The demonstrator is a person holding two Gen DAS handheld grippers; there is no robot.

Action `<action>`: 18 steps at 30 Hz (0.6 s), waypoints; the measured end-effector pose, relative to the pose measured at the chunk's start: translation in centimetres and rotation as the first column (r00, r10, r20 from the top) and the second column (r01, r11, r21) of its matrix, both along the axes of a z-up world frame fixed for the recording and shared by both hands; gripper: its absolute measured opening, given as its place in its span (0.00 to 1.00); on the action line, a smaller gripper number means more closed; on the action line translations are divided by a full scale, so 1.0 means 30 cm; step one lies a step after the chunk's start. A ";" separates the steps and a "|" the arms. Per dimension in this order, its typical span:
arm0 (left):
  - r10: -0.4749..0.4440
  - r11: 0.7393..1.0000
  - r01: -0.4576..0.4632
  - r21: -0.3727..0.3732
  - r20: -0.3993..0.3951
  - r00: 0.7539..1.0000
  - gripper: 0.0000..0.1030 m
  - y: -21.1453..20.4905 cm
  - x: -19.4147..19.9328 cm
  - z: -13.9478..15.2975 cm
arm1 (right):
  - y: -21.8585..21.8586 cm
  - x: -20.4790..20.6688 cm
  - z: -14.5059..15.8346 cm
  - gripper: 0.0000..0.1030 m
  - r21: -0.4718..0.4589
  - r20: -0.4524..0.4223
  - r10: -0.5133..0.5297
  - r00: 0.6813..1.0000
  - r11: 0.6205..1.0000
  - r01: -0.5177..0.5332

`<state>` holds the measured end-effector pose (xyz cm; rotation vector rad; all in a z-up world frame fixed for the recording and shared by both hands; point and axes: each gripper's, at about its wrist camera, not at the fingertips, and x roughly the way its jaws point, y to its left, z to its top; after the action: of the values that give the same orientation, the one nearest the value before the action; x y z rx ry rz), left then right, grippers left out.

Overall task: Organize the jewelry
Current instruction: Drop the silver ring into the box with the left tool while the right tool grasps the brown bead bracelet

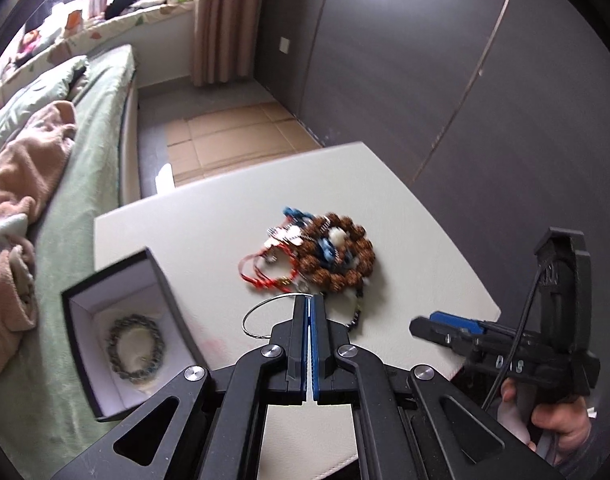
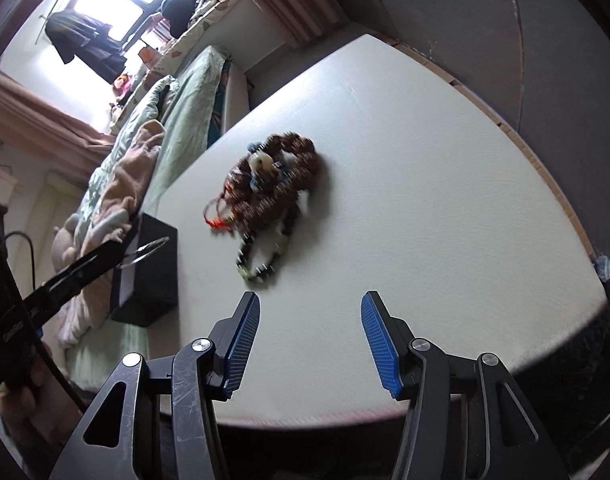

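At the far left a bed (image 1: 85, 184) with green sheets and a crumpled pink blanket (image 1: 29, 168) runs alongside the white table (image 1: 209, 220). On the table's left edge stands an open black box (image 1: 161, 280) with a white lining, and a dull beaded bracelet (image 1: 136, 350) lies curled on its floor. Just right of the box, the left gripper (image 1: 309, 300) has its blue-padded jaws pressed together on a thin silver bangle (image 1: 261, 316), whose loop sticks out to the left of the fingertips, lifted off the table between the box and the jewelry pile; the right wrist view shows the same ring held up in front of the box's dark side. Beyond the fingertips, near the middle of the table, lies a tangled jewelry pile (image 1: 325, 256): a brown bead bracelet (image 1: 353, 256) coiled around blue and white pieces, red cord (image 1: 265, 276) trailing out on its left, and a dark bead strand (image 2: 261, 256) at its near side. Farther right, the right gripper (image 2: 311, 320) hovers over the table's near edge with its jaws spread wide and nothing between them, well apart from the pile.
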<state>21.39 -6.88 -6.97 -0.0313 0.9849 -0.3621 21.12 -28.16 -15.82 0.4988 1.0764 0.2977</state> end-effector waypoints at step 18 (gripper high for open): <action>0.185 0.982 -0.184 -0.033 0.030 0.982 0.00 0.280 -0.005 0.044 | 0.121 0.318 -0.050 0.42 -0.077 -0.135 -0.069 0.988 0.995 0.059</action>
<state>21.25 1.51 -5.65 -0.1428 0.9362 -0.2061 30.65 -24.55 -17.33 0.4933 1.1981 0.1684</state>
